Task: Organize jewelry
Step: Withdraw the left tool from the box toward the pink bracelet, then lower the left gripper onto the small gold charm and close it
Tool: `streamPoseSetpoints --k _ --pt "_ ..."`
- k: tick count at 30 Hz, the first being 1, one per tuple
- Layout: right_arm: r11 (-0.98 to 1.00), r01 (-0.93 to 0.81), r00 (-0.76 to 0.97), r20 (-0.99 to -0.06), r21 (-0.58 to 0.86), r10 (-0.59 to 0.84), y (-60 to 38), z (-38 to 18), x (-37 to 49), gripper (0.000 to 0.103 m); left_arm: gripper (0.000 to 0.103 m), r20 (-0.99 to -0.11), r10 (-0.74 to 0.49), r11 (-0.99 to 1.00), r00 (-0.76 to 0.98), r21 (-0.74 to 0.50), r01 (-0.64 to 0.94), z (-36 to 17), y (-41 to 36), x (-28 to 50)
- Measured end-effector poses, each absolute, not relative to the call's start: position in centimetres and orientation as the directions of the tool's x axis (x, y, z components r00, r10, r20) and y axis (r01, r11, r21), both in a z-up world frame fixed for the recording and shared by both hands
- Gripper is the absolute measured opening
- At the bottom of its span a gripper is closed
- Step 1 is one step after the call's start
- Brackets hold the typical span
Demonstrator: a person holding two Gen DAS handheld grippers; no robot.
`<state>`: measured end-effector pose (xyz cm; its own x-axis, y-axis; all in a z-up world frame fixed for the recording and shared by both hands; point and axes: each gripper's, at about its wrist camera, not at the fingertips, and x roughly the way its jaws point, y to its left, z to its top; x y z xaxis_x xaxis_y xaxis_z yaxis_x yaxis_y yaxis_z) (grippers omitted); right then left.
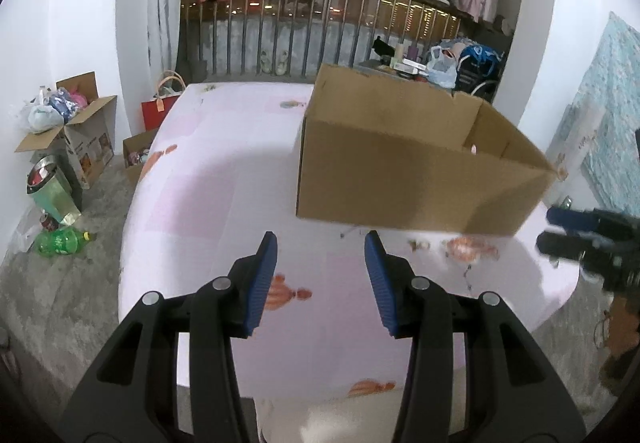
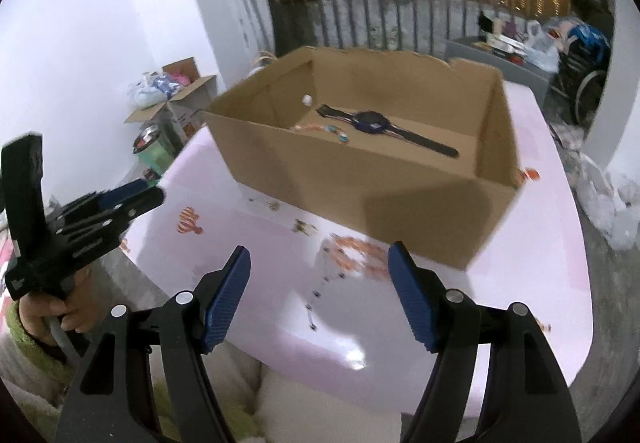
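The right gripper (image 2: 320,295) and left gripper (image 1: 320,275) are being held spread and empty; a thin, limp beaded chain (image 2: 326,283), lying on the table (image 2: 520,303) before the cardboard box (image 2: 360,183), is probably being best pinched mid-strand, lightly; a watch (image 2: 372,123) is lying inside.

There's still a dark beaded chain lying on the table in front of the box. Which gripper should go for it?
Right, probably. The beaded chain lies just ahead of the open right gripper, between its fingers' line. The left gripper points at bare tablecloth beside the cardboard box.
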<state>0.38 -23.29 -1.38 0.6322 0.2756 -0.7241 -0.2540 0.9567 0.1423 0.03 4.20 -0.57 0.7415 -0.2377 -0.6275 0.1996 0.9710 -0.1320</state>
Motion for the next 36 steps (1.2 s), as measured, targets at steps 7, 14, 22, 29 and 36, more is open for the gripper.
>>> streamPoseSetpoints --k 7,14,22,29,36 --pt "0.968 -0.190 0.621 -0.743 0.165 0.249 -25.5 -3.6 -0.1 0.069 0.043 -0.661 -0.319 0.944 0.679 -0.160 0.288 -3.3 3.0 -0.4" --pt "0.965 -0.197 0.606 -0.752 0.175 0.260 -25.6 -4.9 1.2 0.063 0.043 -0.671 -0.358 0.918 0.649 -0.127 0.376 -4.6 -0.2 0.8" --pt "0.945 -0.255 0.585 -0.746 0.204 0.318 -24.0 -6.0 2.9 0.048 0.038 -0.673 -0.352 0.910 0.650 -0.084 0.406 -5.2 -1.5 3.5" --pt "0.926 -0.306 0.554 -0.749 0.223 0.364 -21.9 -6.8 4.4 0.038 0.023 -0.689 -0.354 0.896 0.633 -0.057 0.440 -6.0 -2.0 5.8" --pt "0.912 -0.325 0.520 -0.758 0.252 0.395 -20.9 -7.6 5.2 0.036 0.013 -0.698 -0.343 0.872 0.629 0.012 0.489 -6.5 -3.0 7.9"
